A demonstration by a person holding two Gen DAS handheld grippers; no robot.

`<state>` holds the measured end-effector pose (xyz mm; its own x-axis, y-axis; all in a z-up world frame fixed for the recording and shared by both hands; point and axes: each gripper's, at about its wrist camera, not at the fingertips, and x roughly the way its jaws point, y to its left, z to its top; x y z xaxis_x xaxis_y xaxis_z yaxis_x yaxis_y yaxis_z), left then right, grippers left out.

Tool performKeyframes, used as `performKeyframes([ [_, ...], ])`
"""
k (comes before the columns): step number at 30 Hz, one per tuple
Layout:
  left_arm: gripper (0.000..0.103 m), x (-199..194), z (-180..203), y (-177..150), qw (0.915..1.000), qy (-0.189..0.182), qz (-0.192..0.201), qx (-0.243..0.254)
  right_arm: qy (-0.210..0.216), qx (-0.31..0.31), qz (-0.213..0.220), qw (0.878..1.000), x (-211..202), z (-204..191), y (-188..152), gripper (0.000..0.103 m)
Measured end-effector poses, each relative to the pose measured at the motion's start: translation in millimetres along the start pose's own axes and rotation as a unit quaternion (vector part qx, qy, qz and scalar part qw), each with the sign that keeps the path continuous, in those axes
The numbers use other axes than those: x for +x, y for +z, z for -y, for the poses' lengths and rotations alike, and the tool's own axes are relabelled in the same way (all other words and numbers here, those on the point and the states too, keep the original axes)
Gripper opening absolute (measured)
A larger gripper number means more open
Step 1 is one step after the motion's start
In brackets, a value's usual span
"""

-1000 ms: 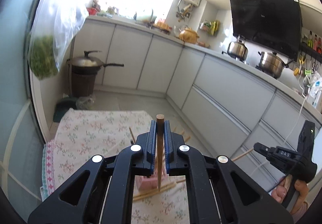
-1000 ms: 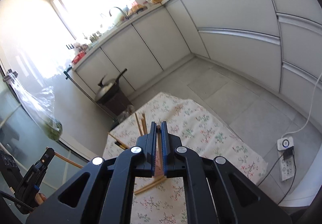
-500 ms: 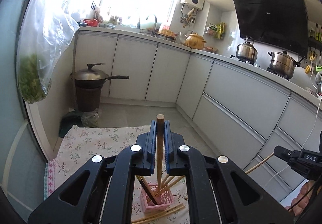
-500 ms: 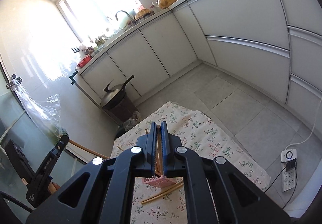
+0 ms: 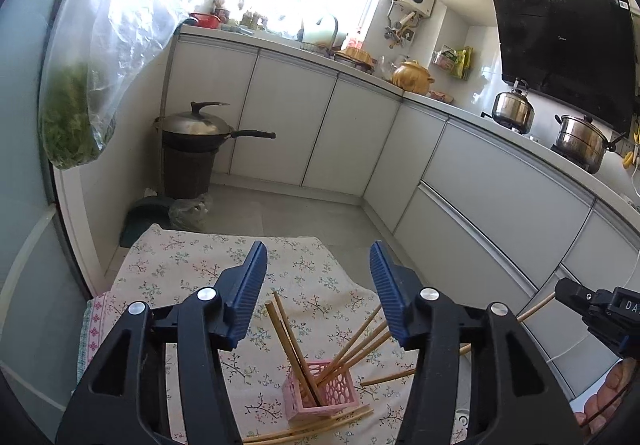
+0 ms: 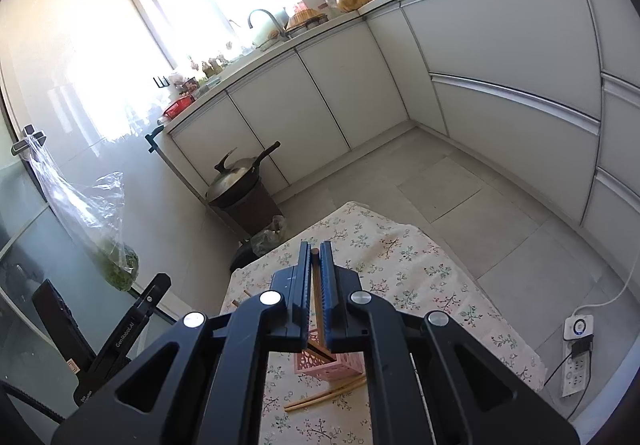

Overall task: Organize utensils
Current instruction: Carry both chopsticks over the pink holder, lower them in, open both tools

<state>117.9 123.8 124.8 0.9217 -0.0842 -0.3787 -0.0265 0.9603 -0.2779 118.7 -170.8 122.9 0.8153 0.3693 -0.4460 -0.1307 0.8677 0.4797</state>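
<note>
Left tongs (image 5: 318,285) opened, right tongs (image 6: 315,277) gripping chopstick (image 6: 316,285)

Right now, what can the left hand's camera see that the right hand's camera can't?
Only the left wrist view shows the black range hood, the two steel pots on the stove, and the left gripper with its jaws opening and nothing between them.

Only the right wrist view shows the white power strip on the floor and the right gripper shut on a chopstick.

Both show the pink basket holding chopsticks, the flowered tablecloth, the covered wok and the bag of greens.
</note>
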Motion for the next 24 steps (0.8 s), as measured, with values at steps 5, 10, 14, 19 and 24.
performKeyframes([
  [5, 0.055, -7.8, -8.9, 3.8, 0.9999, 0.001, 0.003, -0.017, -0.007, -0.017, -0.015, 1.0, 9.2, -10.9, -2.1, 0.005],
  [10, 0.057, -9.6, -12.4, 5.1, 0.9997, 0.0, 0.0, -0.023, -0.022, -0.035, -0.031, 0.999, 30.0, -22.1, -5.0, 0.005],
  [14, 0.061, -7.3, -11.1, 4.3, 0.9998, 0.0, -0.006, -0.02, -0.029, -0.043, -0.04, 0.998, 58.4, -26.9, -10.7, 0.006],
  [19, 0.063, -7.6, -7.2, 2.2, 0.9999, -0.002, -0.009, -0.014, -0.018, -0.02, -0.049, 0.998, 77.6, -25.1, -14.2, 0.026],
  [24, 0.067, -7.4, -0.4, -0.1, 1.0, 0.005, -0.007, -0.001, -0.026, -0.056, -0.026, 0.998, 65.8, -36.5, -17.9, 0.03],
])
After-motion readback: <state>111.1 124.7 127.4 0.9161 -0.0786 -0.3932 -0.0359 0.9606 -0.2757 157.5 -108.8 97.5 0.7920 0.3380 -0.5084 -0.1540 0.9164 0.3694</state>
